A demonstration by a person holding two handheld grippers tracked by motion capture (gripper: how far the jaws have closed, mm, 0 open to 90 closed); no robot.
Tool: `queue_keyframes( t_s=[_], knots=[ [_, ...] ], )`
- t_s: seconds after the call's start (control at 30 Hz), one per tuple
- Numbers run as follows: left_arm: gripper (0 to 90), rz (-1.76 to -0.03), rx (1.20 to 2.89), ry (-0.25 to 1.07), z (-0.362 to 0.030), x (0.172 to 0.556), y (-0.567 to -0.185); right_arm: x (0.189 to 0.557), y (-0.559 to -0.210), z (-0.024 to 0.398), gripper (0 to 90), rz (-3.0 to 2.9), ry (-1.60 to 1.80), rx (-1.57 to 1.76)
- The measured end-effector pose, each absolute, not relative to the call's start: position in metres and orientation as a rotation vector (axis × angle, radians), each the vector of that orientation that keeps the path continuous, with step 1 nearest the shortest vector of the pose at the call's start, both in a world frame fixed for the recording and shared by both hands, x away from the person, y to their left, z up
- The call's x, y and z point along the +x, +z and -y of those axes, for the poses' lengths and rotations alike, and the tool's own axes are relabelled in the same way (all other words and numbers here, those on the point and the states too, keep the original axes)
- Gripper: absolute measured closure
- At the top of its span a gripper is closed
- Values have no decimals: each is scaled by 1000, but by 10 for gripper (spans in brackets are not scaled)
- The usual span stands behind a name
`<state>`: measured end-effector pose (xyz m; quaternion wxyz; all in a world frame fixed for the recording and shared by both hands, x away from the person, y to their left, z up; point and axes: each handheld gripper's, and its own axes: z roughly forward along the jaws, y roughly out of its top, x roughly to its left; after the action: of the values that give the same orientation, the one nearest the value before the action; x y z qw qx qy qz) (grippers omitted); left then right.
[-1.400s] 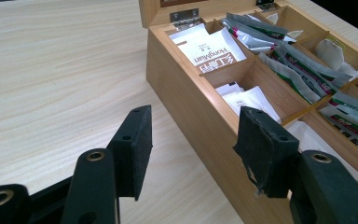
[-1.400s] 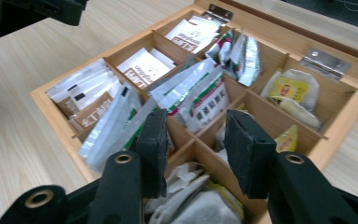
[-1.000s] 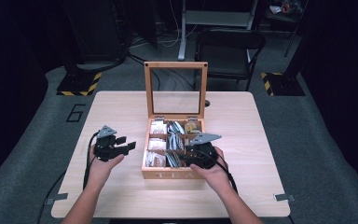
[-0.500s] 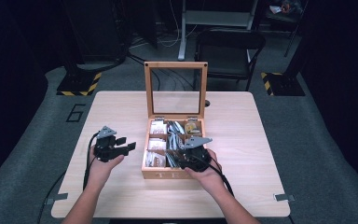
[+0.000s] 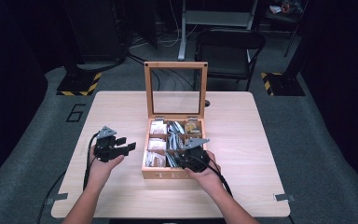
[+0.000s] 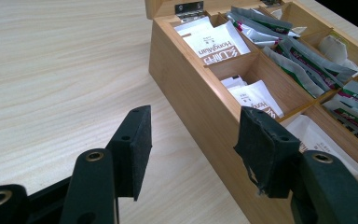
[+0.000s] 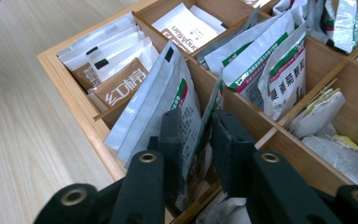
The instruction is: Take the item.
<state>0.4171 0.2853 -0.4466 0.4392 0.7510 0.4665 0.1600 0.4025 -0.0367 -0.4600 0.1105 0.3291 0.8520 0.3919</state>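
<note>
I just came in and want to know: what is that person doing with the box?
A person at a pale wooden table is picking tea from an open wooden box with a glass lid. The right gripper has just been closing its black jaws around a silver, green-printed sachet standing in the box's near middle compartment. The left gripper waits beside the box, open, holding nothing.

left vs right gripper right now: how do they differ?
The left gripper has its jaws spread with nothing between them, over bare table beside the wooden box. The right gripper, its jaws just closing, reaches into the box, nearly together around a silver sachet. Both are black and hand-held.
</note>
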Motion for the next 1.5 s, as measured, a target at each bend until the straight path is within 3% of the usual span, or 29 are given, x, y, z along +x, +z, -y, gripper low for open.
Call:
queue_keyframes(
  t_s=[0.3,0.67,1.17,1.5],
  knots=[
    [449,-1164,1861,394,-285,417,-447,404,-465,33,890,-2517,1132,942],
    [449,-1165,1857,395,-286,417,-447,404,-460,36,895,-2524,1197,943],
    [448,-1172,1849,397,-289,417,-447,399,-407,62,896,-2432,1341,940],
    [448,-1174,1846,396,-290,417,-447,400,-390,86,896,-2362,1338,973]
  ],
)
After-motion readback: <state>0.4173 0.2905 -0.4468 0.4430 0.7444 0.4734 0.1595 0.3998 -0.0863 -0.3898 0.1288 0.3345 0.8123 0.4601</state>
